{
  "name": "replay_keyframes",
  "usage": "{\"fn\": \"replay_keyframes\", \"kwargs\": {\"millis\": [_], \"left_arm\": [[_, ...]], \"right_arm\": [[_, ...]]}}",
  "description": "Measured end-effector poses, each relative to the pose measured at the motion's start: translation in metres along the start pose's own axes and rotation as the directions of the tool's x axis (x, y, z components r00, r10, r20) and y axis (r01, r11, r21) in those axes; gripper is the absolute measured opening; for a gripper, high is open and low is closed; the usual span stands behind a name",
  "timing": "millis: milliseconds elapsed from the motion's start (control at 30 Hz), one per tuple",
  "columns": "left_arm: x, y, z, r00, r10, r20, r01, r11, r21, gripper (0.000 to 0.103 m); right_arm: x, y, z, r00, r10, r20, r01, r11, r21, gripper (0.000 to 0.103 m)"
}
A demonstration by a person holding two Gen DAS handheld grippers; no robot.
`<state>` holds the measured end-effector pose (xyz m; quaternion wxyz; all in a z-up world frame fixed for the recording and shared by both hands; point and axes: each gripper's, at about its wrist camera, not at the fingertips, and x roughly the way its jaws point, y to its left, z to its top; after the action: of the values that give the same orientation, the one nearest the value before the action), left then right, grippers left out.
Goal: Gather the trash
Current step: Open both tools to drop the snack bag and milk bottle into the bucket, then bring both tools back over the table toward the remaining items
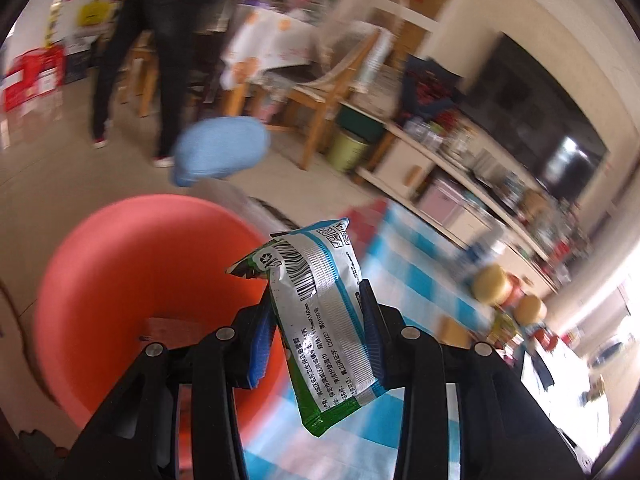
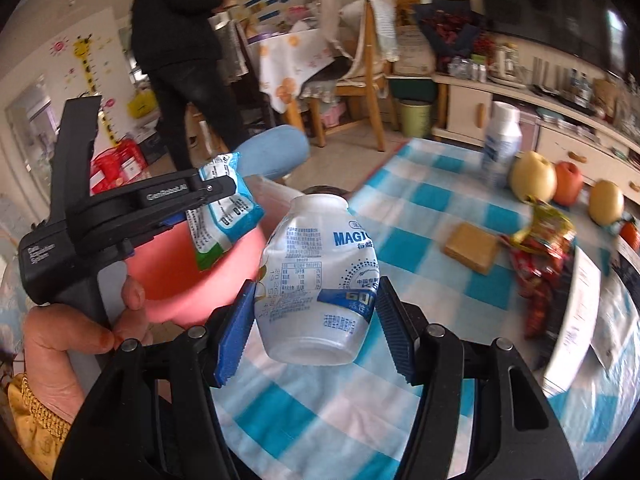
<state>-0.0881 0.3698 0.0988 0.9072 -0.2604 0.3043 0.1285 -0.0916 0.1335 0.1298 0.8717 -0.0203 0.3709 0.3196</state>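
A silver-and-green snack wrapper (image 1: 320, 316) is pinched between the nearly closed fingers of the left gripper (image 1: 316, 320), above a red plastic basin (image 1: 140, 264). The right gripper (image 2: 316, 320) clamps an empty white yogurt-drink bottle (image 2: 320, 280) over the blue-checked desk (image 2: 420, 208).

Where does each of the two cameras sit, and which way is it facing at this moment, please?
Left wrist view: sits on the left gripper, looking along its fingers at the wrapper it clamps, above the red basin; no hand shows.
Right wrist view: sits on the right gripper, looking at the white bottle it clamps over the checked tablecloth; the person's left hand shows.
Shared: wrapper, basin, tablecloth.
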Motion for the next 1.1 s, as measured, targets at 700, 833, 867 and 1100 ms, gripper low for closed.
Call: {"fn": "replay_keyframes", "kwargs": {"millis": [700, 833, 867, 1100], "left_arm": [[0.012, 0.105, 0.028, 0.956, 0.293, -0.001, -0.289, 0.942, -0.173, 0.062], [0.007, 0.090, 0.029, 0.956, 0.288, 0.052, -0.280, 0.952, -0.123, 0.069], [0.006, 0.087, 0.029, 0.958, 0.282, 0.062, -0.274, 0.955, -0.113, 0.069], [-0.009, 0.063, 0.028, 0.961, 0.204, 0.189, -0.194, 0.979, -0.069, 0.071]], "right_arm": [[0.095, 0.093, 0.031, 0.987, 0.132, -0.092, -0.142, 0.983, -0.120, 0.081], [0.081, 0.083, 0.025, 0.994, 0.090, -0.056, -0.094, 0.992, -0.084, 0.084], [0.077, 0.080, 0.023, 0.996, 0.080, -0.047, -0.084, 0.994, -0.075, 0.084], [0.050, 0.058, 0.015, 1.000, 0.003, -0.001, -0.003, 0.999, -0.042, 0.086]]}}
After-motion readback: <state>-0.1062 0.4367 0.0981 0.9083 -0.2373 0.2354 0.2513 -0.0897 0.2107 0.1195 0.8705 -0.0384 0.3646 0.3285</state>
